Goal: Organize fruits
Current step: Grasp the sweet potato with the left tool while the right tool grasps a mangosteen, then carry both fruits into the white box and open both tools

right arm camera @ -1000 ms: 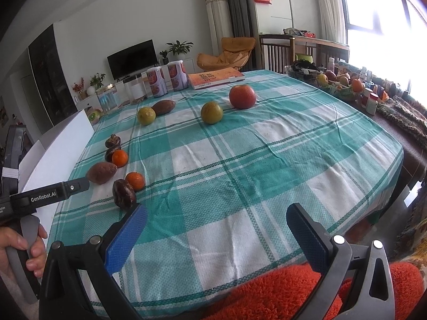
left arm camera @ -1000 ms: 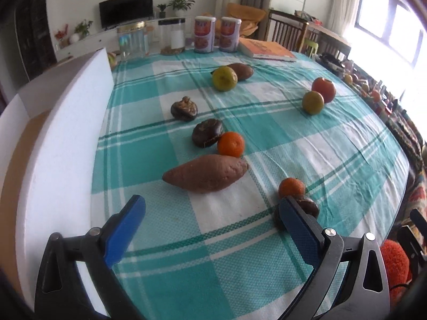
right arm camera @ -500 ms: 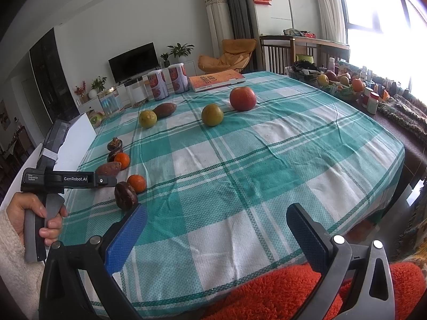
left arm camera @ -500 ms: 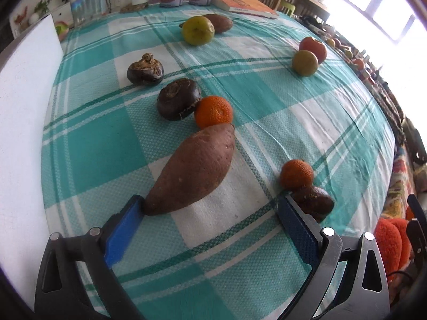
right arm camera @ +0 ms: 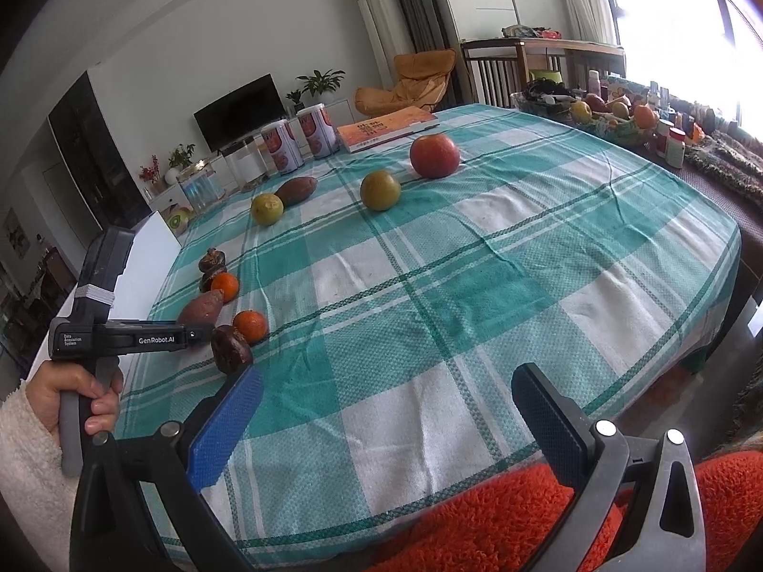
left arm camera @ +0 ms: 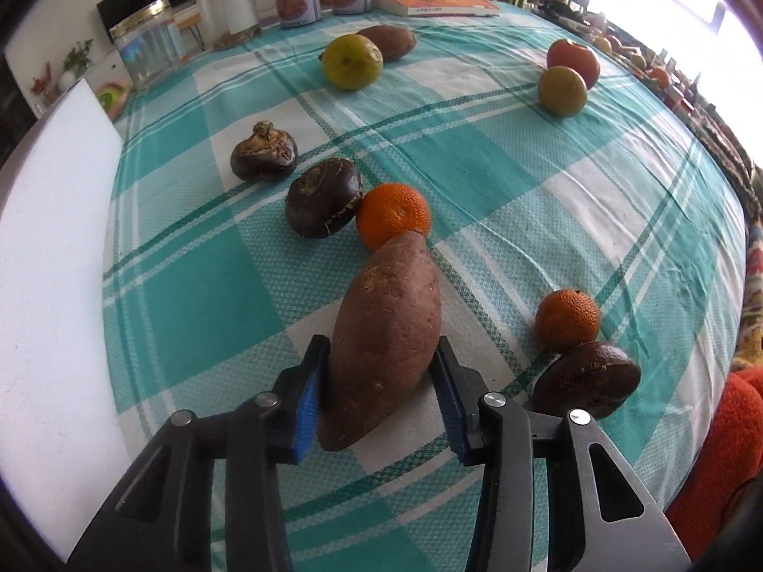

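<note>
A long reddish sweet potato (left arm camera: 386,333) lies on the teal checked tablecloth (left arm camera: 500,167), its far tip against a tangerine (left arm camera: 393,214). My left gripper (left arm camera: 379,381) straddles its near half. The jaws are closing and both blue pads (left arm camera: 307,393) press the potato's sides. The right wrist view shows the same sweet potato (right arm camera: 200,307) beyond the left gripper (right arm camera: 193,333), held by a hand (right arm camera: 71,391). My right gripper (right arm camera: 381,410) hangs open over the table's near edge with nothing between its fingers.
Dark brown corms (left arm camera: 324,198) (left arm camera: 264,152) (left arm camera: 586,379) and a second tangerine (left arm camera: 567,319) lie close by. Farther off are a yellow-green fruit (left arm camera: 352,62), another sweet potato (left arm camera: 388,40), a green fruit (left arm camera: 561,90) and a red one (left arm camera: 574,59). A white foam board (left arm camera: 47,238) borders the left edge.
My left gripper came down and forward over the sweet potato, and its jaws went from wide open to closed against the potato's sides. The right gripper stayed where it was.
</note>
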`<state>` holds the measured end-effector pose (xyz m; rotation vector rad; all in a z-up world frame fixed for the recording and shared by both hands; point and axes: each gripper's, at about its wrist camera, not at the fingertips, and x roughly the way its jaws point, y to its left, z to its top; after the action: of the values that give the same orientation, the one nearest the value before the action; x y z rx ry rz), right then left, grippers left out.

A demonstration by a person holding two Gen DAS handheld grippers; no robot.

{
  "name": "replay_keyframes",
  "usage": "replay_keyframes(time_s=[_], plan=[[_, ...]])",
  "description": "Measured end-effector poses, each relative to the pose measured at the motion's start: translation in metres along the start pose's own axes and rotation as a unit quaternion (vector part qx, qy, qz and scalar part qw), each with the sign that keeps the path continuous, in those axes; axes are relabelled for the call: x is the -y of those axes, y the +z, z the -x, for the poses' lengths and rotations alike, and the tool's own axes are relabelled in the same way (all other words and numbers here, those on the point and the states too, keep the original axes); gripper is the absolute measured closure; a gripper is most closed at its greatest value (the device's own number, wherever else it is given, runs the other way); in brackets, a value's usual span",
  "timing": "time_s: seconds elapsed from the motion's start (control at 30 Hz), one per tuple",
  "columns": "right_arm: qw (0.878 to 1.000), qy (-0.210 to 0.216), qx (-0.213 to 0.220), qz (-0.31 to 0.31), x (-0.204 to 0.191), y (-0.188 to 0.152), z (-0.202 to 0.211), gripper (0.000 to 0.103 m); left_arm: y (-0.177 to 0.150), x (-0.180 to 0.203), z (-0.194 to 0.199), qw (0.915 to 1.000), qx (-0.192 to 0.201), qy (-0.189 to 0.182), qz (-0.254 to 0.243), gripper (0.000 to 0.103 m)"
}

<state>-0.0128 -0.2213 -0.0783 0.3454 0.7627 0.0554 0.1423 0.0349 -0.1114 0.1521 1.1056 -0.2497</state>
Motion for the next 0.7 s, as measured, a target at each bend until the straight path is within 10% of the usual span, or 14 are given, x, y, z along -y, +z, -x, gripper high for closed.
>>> replay_keyframes(time_s=[0.4,0.57,0.7], plan=[[0.979,0.117,-0.143,0.082,-0.077,0.016,-0.088,0.004,-0.064,-0.012,0.066,0.9887,0.067,-0.067,0.116,0.063],[0.97,0.122,-0.177,0.111,-0.108,0.005,-0.128,0.069,-0.077,-0.011,0.056,0.9924,0.046,-0.055,0.1,0.063],[0.971,0.133,-0.18,0.086,-0.1,-0.003,-0.114,0.076,-0.09,-0.014,0.044,0.9937,0.027,-0.062,0.089,0.061]])
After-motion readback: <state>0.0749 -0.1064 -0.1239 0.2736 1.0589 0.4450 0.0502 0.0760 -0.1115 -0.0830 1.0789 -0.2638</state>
